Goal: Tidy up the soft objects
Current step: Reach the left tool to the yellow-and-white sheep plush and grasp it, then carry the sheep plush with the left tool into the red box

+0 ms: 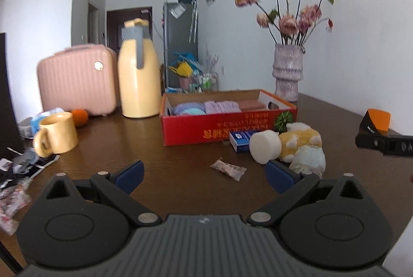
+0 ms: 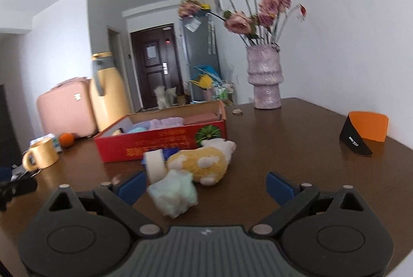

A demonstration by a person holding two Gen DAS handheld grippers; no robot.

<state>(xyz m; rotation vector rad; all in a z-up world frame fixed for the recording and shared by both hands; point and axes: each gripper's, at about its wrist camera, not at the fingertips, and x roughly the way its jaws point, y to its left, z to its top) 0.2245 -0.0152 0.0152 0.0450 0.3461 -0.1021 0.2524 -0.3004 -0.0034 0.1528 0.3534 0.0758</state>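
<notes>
On the dark brown surface (image 1: 180,173), at the left, a yellow mug (image 1: 58,133) stands before a pink case (image 1: 77,80) and a yellow flask (image 1: 139,75). In the middle, the red box (image 1: 227,127) already holds soft cloths. Just beside it lie a plush toy (image 2: 204,164) and a pale soft ball (image 2: 175,198). At the right a vase (image 1: 287,74) stands near the white wall. The left gripper (image 1: 204,175) and the right gripper (image 2: 206,186) both stand wide apart, holding nothing.
</notes>
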